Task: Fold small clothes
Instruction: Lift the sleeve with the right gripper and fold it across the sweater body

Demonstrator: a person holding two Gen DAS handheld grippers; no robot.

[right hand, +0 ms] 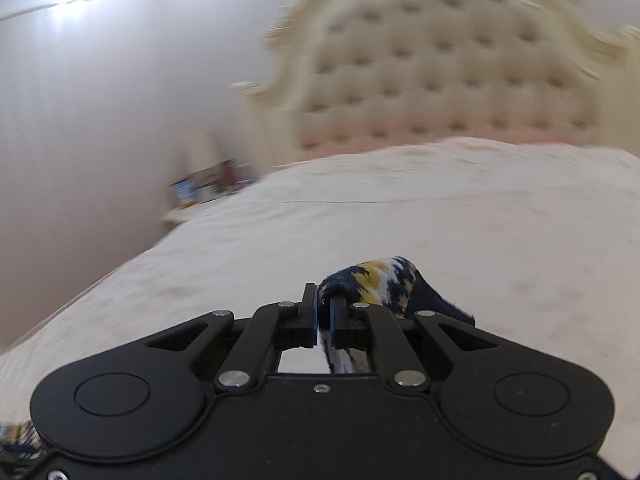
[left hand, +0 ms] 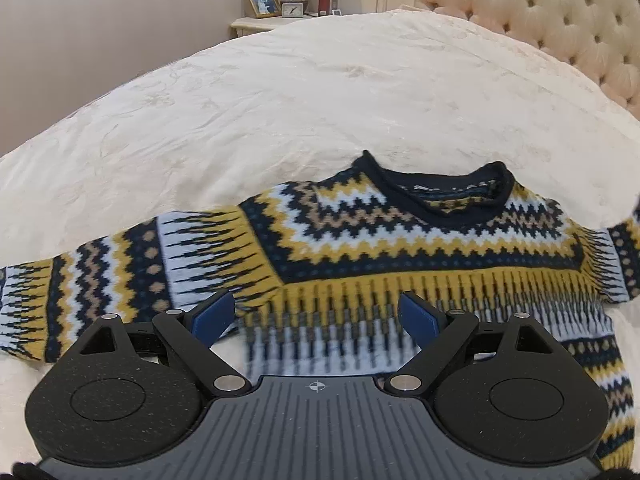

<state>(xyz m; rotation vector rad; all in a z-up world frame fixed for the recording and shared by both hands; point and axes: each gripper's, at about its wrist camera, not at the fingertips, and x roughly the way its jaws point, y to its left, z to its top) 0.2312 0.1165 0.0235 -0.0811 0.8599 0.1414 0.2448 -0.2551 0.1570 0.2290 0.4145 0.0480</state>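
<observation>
A small knit sweater (left hand: 380, 240) with navy, yellow and white zigzag bands lies flat on the bed, neck away from me, left sleeve stretched out to the left. My left gripper (left hand: 316, 316) is open, its blue pads just above the sweater's lower body, holding nothing. In the right wrist view, my right gripper (right hand: 324, 312) is shut on a bunched piece of the sweater (right hand: 384, 280), which sticks up to the right of the fingers, lifted above the bed. The view is blurred.
The cream bedspread (left hand: 320, 92) covers the whole bed. A tufted headboard (left hand: 560, 20) stands at the far right. A nightstand (left hand: 272, 20) with a lamp, picture frame, clock and red bottle stands beyond the bed's far edge.
</observation>
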